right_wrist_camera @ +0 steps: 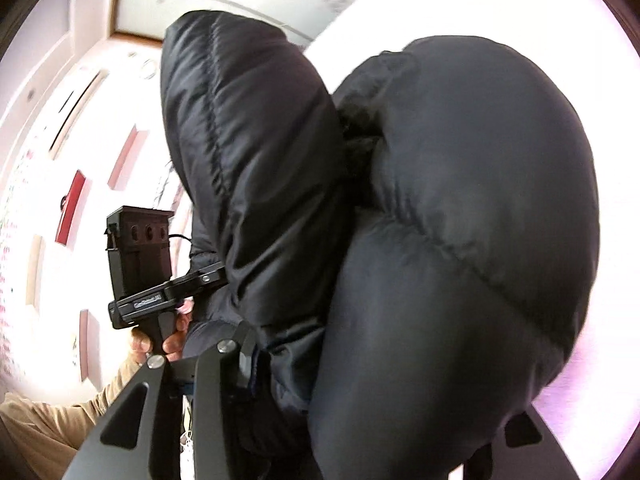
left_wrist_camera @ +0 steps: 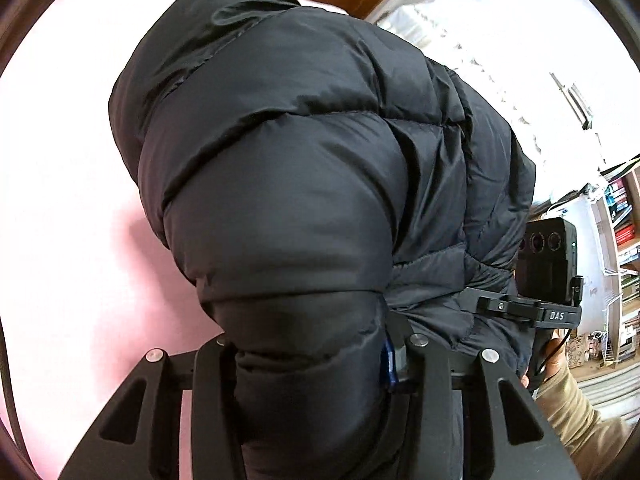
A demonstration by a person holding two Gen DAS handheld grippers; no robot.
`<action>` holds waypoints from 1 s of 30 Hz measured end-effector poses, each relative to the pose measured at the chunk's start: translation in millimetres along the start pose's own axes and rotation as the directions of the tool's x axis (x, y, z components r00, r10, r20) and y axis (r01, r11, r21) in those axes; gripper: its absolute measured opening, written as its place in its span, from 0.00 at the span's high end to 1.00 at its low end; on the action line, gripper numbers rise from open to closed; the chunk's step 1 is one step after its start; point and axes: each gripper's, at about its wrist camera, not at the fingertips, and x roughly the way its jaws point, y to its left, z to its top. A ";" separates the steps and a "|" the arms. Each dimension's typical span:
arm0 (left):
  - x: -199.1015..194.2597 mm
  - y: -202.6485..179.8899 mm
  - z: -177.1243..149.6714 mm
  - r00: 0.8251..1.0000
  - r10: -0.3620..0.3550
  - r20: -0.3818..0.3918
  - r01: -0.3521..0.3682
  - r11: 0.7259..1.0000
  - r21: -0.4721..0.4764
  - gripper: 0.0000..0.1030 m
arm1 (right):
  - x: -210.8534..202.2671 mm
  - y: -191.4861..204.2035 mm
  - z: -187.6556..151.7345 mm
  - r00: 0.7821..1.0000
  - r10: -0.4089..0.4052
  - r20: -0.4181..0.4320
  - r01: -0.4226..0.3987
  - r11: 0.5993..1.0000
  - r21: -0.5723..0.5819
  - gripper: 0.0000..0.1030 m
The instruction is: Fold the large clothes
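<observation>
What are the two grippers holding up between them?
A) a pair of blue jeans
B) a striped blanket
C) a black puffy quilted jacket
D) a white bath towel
C: the left gripper and the right gripper are each clamped on folds of a black puffy jacket, whose shiny quilted panels fill both wrist views above a pale pink surface.

Bright, blown-out whites glare behind dim foreground; fisheye edges bend and darken.
</observation>
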 end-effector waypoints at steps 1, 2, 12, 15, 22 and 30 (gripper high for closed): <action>-8.0 0.8 -3.0 1.000 0.003 0.011 -0.003 1.000 -0.001 0.60 | 4.7 13.1 2.0 1.000 0.000 -0.002 0.000 1.000 -0.015 0.59; -21.2 8.4 -4.7 1.000 0.013 0.025 -0.013 1.000 -0.001 0.60 | 12.2 27.5 4.7 1.000 -0.001 -0.003 0.001 0.999 -0.033 0.59; -86.8 59.4 -17.4 0.985 0.121 0.121 -0.120 0.993 -0.010 0.60 | 148.3 105.1 44.9 0.998 0.021 -0.053 -0.027 0.993 -0.115 0.59; -83.1 61.4 -14.9 0.981 0.138 0.135 -0.136 0.990 -0.024 0.60 | 205.1 118.6 42.5 0.998 0.025 -0.055 -0.031 0.993 -0.110 0.59; -57.4 126.1 -1.9 0.973 0.183 0.137 -0.173 0.981 -0.085 0.59 | 308.2 112.4 66.5 0.997 0.002 -0.077 -0.008 0.997 -0.078 0.59; 5.3 170.7 -19.7 0.963 0.255 0.091 -0.235 0.954 -0.187 0.32 | 376.6 98.0 57.3 0.989 -0.102 -0.111 0.095 0.993 -0.067 0.57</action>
